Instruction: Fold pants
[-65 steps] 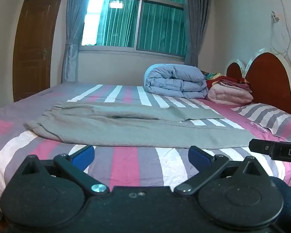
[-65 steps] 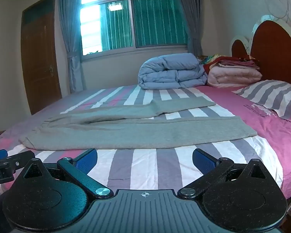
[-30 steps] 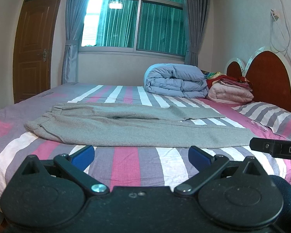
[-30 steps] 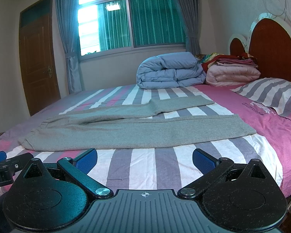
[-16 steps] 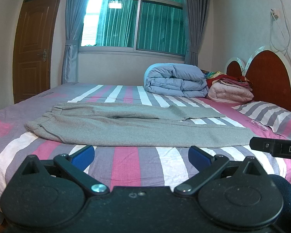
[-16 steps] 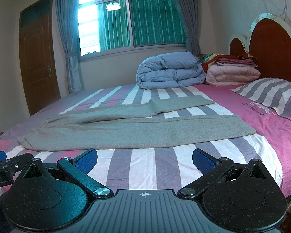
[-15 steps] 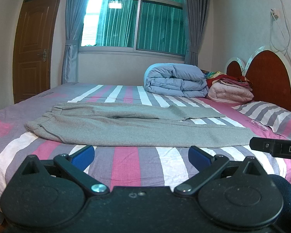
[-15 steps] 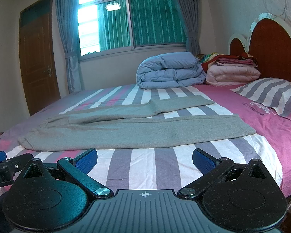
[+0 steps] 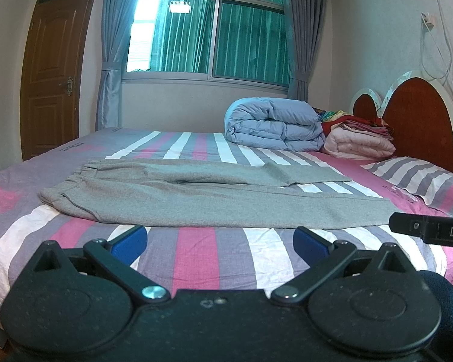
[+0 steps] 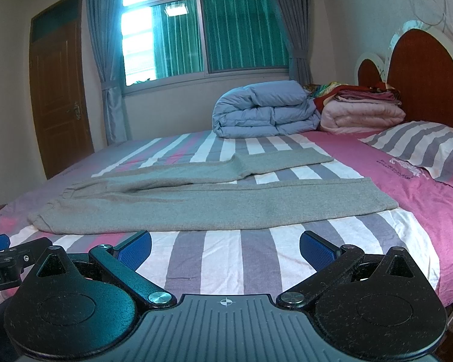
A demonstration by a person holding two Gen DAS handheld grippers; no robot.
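Presently one pair of grey pants (image 9: pixel 196 202) lies flat on the striped bed (image 9: pixel 196 259), long axis left to right, waistband left, two legs running right, the far one angled away. Both the left gripper (image 9: pixel 219 239) and right gripper (image 10: pixel 225 246) hover near the bed's edge, released, jaws spread, grasping nothing.

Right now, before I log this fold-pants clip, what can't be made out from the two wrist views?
- Pants: the underside, hidden against the bed sheet in both views.
- Right gripper: in the left wrist view only one finger shows, cut off by the right edge with its lettering.
- Left gripper: in the right wrist view only a tip at the left edge.
- Near bed edge: hidden behind both gripper bodies.
- Holding hands: out of frame.
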